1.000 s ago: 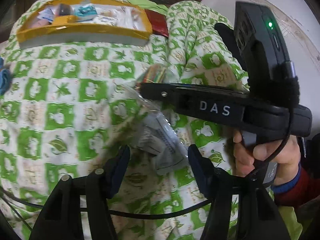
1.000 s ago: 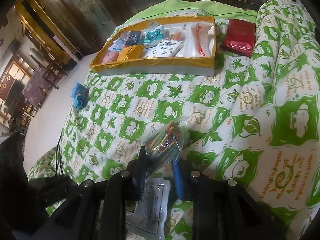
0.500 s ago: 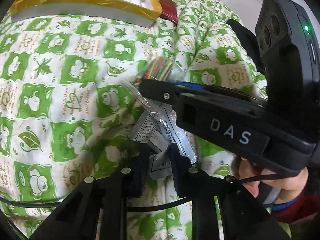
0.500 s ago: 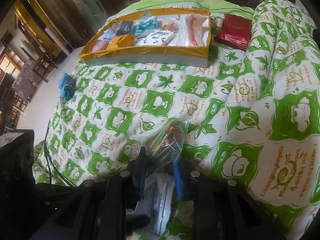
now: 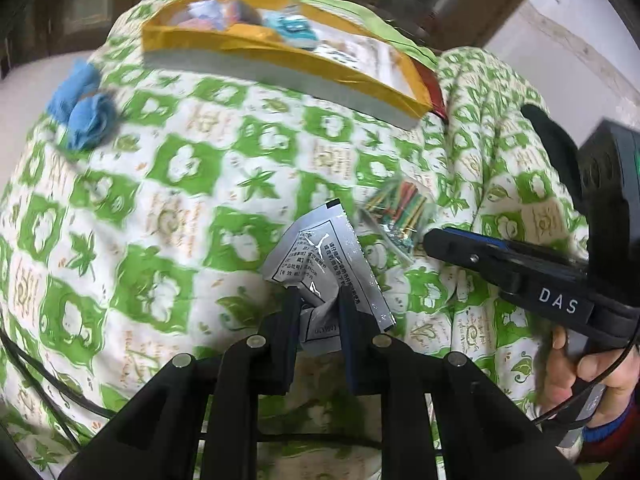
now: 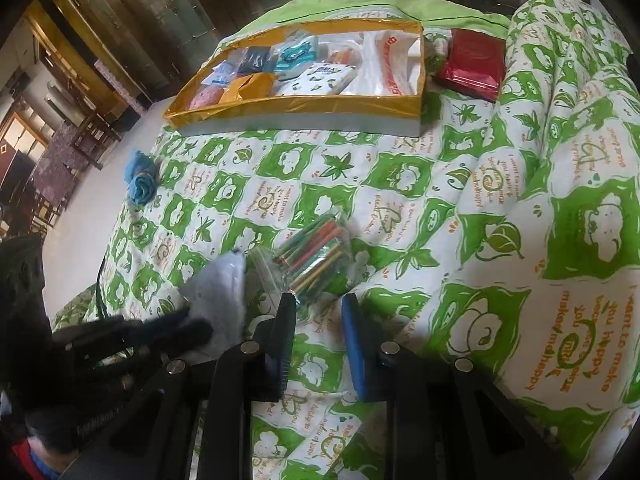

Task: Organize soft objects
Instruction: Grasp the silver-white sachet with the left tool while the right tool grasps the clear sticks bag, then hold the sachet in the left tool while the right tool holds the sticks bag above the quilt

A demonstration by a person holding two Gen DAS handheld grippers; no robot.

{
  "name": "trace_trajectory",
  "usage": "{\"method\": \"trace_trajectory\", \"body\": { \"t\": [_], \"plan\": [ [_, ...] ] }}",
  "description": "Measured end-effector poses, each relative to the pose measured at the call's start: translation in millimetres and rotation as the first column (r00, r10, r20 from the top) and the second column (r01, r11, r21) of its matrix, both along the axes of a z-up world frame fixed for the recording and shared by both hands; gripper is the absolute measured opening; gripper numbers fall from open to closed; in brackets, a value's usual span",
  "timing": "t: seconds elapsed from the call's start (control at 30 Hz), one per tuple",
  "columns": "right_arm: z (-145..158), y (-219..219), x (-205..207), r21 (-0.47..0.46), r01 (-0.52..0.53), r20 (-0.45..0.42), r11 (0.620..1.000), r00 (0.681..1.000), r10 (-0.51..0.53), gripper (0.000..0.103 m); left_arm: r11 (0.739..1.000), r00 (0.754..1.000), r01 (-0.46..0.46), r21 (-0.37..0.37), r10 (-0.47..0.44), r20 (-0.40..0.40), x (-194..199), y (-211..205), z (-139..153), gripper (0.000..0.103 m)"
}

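Observation:
My left gripper (image 5: 318, 296) is shut on a grey printed plastic packet (image 5: 326, 256) and holds it just above the green-and-white quilt (image 5: 168, 168). The packet also shows, blurred, in the right wrist view (image 6: 222, 288). A clear bag of coloured sticks (image 6: 316, 250) lies on the quilt just beyond my right gripper (image 6: 318, 304), whose jaws stand slightly apart with nothing between them. The bag also shows in the left wrist view (image 5: 400, 212). A yellow-rimmed tray (image 6: 296, 104) with several soft packets stands at the far end.
A blue cloth bundle (image 6: 140, 178) lies at the quilt's left edge. A red pouch (image 6: 472, 62) lies right of the tray. A rolled fold of quilt (image 6: 560, 120) rises along the right side. A black cable (image 5: 48, 376) crosses the near left.
My left gripper has lifted the grey packet and drawn back to the left. My right gripper has let go of the bag of sticks, which now lies on the quilt.

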State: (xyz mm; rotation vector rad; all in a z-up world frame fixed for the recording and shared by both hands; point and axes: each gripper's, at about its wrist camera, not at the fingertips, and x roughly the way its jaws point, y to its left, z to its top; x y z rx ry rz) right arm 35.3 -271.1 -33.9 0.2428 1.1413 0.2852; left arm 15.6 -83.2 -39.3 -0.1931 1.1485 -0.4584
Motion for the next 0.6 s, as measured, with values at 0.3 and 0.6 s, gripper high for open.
{"method": "trace_trajectory", "body": {
  "t": [0.3, 0.6],
  "plan": [
    [1.4, 7.4, 1.7, 0.002, -0.023, 0.011, 1.000, 1.000, 0.023, 0.025, 1.000, 1.000, 0.012, 0.016, -0.012, -0.003, -0.5, -6.8, -2.6, 0.040],
    [1.6, 7.0, 6.4, 0.003, -0.010, 0.016, 1.000, 1.000, 0.009, 0.028, 0.997, 1.000, 0.025, 0.077, -0.025, 0.008, 3.9, -22.2, -6.3, 0.045]
  ]
}}
